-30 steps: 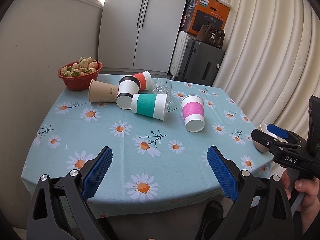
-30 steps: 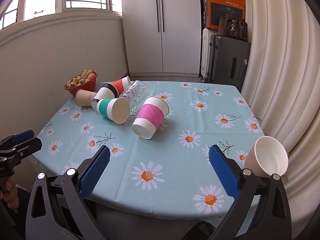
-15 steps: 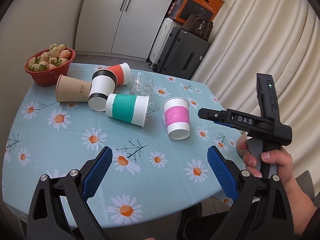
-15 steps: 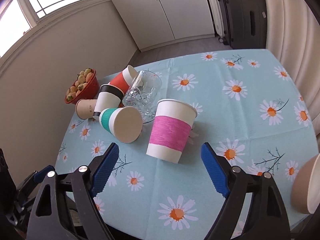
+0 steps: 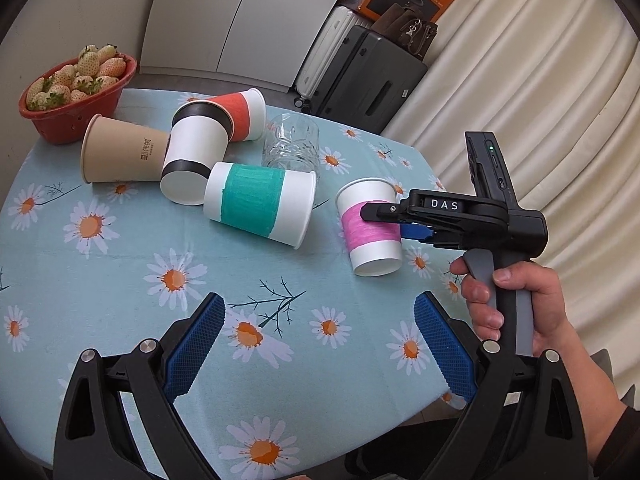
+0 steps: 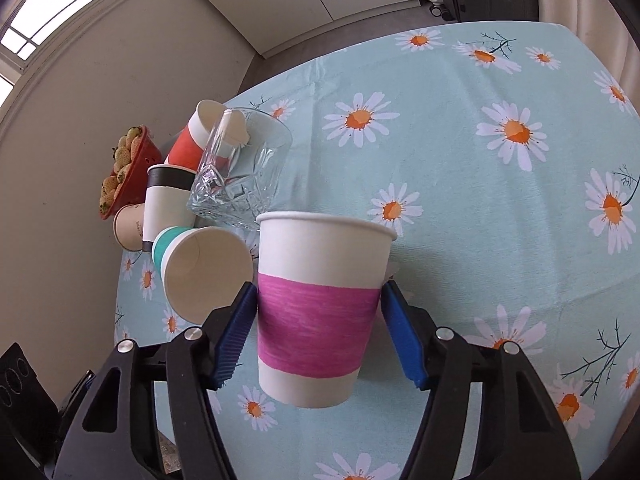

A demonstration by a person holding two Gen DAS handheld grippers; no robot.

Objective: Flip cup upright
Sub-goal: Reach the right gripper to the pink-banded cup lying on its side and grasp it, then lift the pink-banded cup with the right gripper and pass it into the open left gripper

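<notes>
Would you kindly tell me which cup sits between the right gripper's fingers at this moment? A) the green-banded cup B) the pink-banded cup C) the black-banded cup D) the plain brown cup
B: in the right wrist view the pink-banded cup fills the gap between the right gripper's blue pads, one on each side of its pink band, while the other cups lie further off to the left.

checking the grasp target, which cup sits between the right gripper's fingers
The pink-banded cup: it lies between the right gripper's open fingers; the other cups lie apart.
</notes>
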